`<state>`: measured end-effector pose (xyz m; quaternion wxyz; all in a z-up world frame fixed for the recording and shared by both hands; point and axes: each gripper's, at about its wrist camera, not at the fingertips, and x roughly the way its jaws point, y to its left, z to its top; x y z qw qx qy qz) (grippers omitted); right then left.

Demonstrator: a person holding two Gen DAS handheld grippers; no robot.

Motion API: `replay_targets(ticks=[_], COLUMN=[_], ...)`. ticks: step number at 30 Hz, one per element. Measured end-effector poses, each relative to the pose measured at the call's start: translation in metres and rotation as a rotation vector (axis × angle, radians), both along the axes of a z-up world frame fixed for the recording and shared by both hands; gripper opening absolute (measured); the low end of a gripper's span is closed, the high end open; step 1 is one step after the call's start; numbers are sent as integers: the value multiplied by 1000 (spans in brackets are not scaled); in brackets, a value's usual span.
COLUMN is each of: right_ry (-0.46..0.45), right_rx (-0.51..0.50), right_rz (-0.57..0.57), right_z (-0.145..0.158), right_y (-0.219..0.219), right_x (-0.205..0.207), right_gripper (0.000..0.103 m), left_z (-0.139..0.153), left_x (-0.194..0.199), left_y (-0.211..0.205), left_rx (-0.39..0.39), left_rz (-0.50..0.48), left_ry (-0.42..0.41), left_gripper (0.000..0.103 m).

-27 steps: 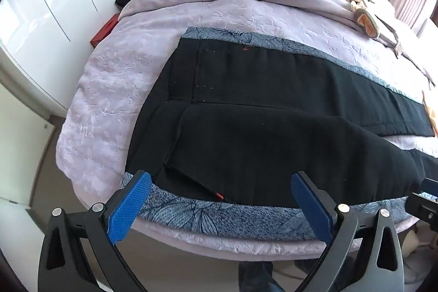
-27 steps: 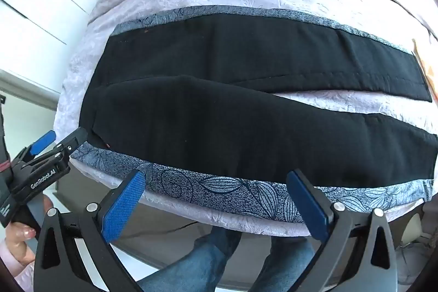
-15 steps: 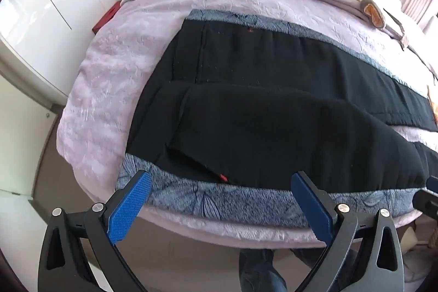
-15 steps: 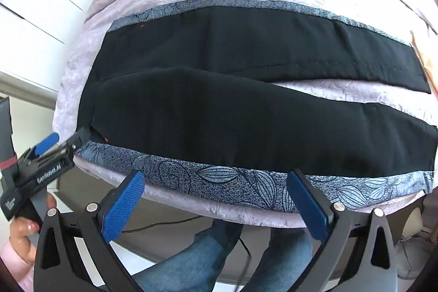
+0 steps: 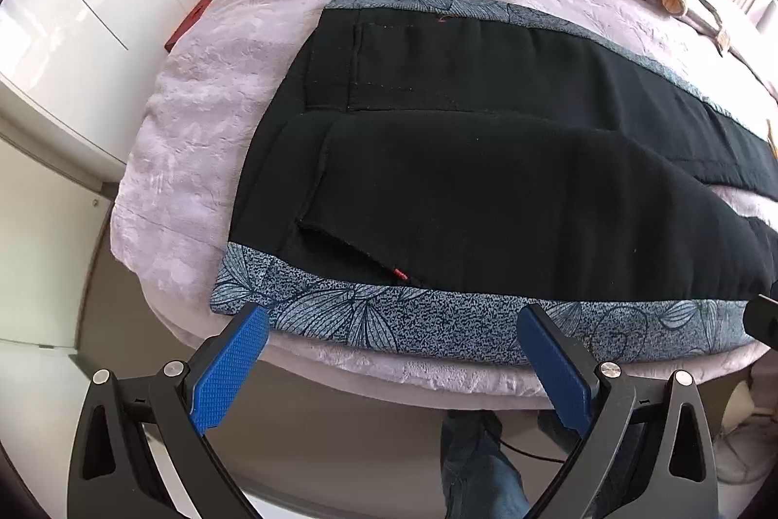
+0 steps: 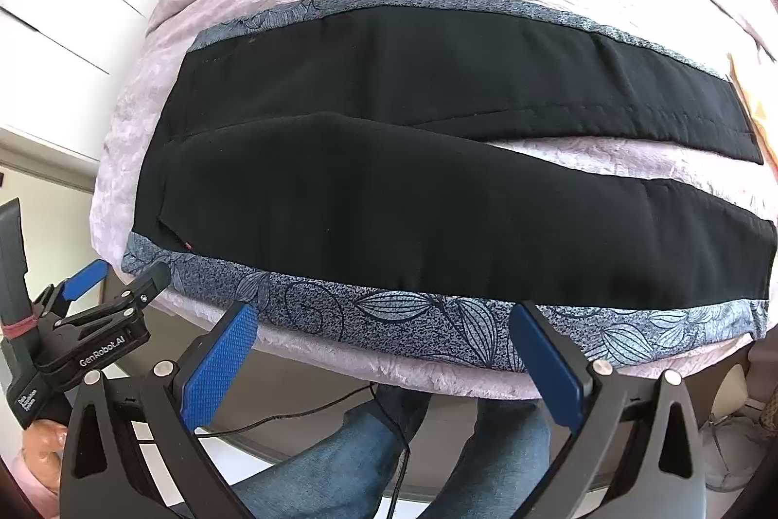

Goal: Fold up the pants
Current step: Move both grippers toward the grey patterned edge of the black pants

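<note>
Black pants lie flat; your left gripper and right gripper, wide open and empty, have closed in on the near patterned edge.

The bed is viewed from just off its near edge by both wrist cameras, each aimed forward and slightly down between open blue pads. The waist end of the pants is framed closely from the left; from the right, the full length is taken in — with the left gripper seen too.
</note>
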<state>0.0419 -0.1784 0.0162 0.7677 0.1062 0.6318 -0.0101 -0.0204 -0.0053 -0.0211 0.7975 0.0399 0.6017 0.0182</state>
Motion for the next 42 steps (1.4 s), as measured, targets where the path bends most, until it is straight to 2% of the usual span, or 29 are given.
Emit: replay_targets(ticks=[11, 42], right_ry=[-1, 16], right_rx=[7, 30], right_rz=[-14, -25], right_z=[-1, -7], right_y=[1, 3], right_x=[-7, -12], right_gripper=[103, 103], left_z=[4, -7], left_x=[-6, -7], left_y=[-4, 6], left_rx=[44, 36], left_rz=[-11, 2], left_ry=[-10, 33], left_gripper=[102, 102])
